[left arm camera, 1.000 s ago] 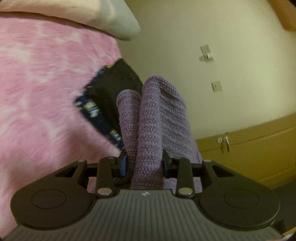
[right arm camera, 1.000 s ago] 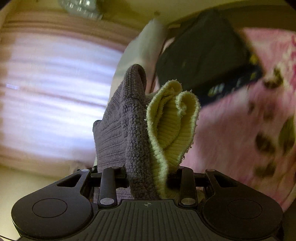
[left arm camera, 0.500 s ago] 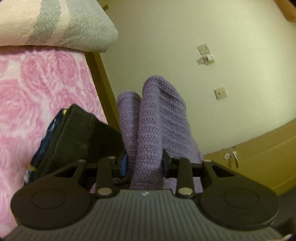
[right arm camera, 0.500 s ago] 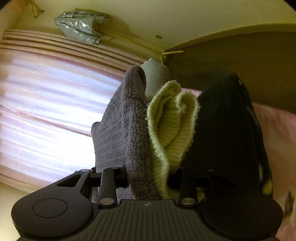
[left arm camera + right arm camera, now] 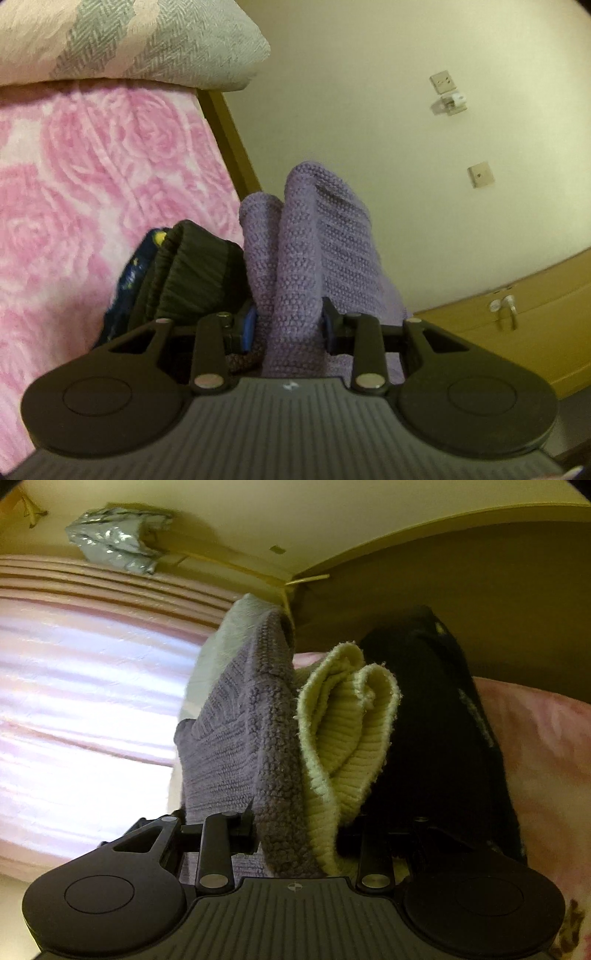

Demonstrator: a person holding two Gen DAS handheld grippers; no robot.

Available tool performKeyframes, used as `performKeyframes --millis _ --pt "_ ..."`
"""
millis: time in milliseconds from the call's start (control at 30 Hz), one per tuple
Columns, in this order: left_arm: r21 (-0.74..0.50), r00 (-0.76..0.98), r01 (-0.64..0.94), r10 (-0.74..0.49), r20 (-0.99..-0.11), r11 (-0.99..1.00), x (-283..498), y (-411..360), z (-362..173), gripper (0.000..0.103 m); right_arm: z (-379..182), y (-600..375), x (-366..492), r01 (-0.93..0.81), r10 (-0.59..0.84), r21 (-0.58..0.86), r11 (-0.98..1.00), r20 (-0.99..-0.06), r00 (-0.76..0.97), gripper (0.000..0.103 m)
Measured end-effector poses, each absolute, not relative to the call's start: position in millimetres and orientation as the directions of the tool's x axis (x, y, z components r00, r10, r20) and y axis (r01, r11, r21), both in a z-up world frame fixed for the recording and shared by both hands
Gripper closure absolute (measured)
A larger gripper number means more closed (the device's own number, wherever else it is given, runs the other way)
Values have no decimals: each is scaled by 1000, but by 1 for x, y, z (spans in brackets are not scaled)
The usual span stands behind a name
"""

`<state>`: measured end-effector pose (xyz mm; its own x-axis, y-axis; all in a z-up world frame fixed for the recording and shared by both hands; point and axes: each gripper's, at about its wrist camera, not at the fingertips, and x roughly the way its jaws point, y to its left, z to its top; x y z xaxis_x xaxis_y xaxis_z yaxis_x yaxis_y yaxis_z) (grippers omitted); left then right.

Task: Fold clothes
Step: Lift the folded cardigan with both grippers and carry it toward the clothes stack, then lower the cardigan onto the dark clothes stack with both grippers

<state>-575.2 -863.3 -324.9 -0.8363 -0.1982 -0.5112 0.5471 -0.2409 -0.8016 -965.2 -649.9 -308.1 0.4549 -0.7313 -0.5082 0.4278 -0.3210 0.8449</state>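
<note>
A purple knitted sweater (image 5: 314,251) bunches up between the blue pads of my left gripper (image 5: 290,326), which is shut on its folds. In the right wrist view my right gripper (image 5: 299,834) is shut on the same purple knit (image 5: 236,746) together with its cream ribbed hem (image 5: 343,746). A folded dark garment with a blue and yellow print (image 5: 173,277) lies on the pink bed just left of the left gripper; it shows as a black mass (image 5: 436,720) right of the right gripper.
A pink rose-patterned blanket (image 5: 92,177) covers the bed. A grey and beige pillow (image 5: 129,40) lies at its head. A wall with sockets (image 5: 447,92) and a yellow cabinet (image 5: 517,317) stand to the right. Pink curtains (image 5: 81,686) fill the right wrist view's left side.
Both grippers have travelled across the bed and sunk, still holding the sweater. The dark folded garment now lies close beside each gripper, and the pillow and bed edge have come into view.
</note>
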Motion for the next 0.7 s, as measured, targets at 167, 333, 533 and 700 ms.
performKeyframes --millis 167,333,533,700 --pt "-744 -799 602 -204 -566 -291 -584 -866 -317 69 -299 -642 -955 505 -730 777 -377 -584 354 46" --pt "-702 -755 652 -330 -567 -286 -556 -864 -273 70 -256 -631 -936 712 -721 601 -364 -665 192 38" --pt "-566 -730 675 -316 -606 -474 -547 -809 -210 70 -218 -589 -901 800 -734 460 -385 -678 36 38" --pt "-440 -671 697 -297 -680 -566 -566 -764 -217 72 -211 -588 -845 865 -721 369 -339 -693 13 38"
